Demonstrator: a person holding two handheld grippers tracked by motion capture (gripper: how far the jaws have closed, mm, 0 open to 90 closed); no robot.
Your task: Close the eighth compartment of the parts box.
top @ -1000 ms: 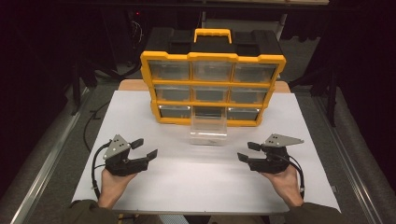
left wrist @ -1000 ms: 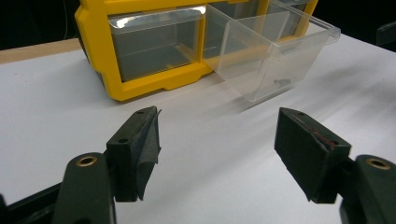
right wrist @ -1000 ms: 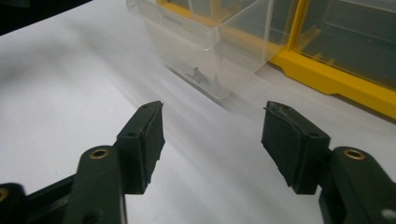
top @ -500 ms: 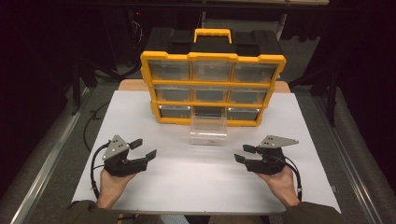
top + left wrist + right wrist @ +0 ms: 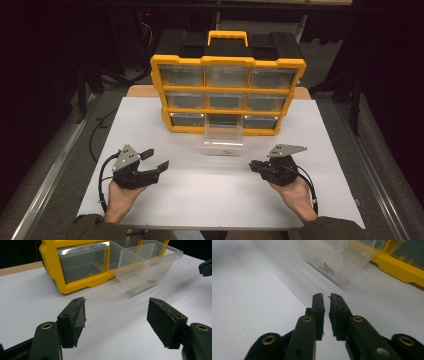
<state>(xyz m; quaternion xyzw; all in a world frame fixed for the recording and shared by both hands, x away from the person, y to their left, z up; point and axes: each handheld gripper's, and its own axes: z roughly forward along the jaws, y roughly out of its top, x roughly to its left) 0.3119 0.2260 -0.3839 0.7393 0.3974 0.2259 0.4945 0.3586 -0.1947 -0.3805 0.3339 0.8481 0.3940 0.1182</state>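
A yellow organiser [image 5: 227, 95] with clear drawers stands at the back of the white table [image 5: 210, 200]. Its bottom middle drawer [image 5: 223, 140] is pulled out toward me. A small dark screw [image 5: 327, 267] lies inside this drawer [image 5: 332, 260]. My left gripper [image 5: 156, 159] rests at the front left, open, nothing between its jaws [image 5: 116, 312]. My right gripper [image 5: 254, 165] sits at the front right, pointing at the drawer. Its jaws [image 5: 325, 296] have just been closing and now stand almost together, shut on nothing.
The organiser has a black back and a yellow carry handle [image 5: 227, 36]. Its yellow frame [image 5: 75, 282] lies ahead of the left gripper. Bare table surface spreads between the two hands. Dark floor and cables surround the table.
The right gripper's jaws have gone from open to nearly together, and that hand has shifted slightly left toward the drawer. The left gripper has stayed put.
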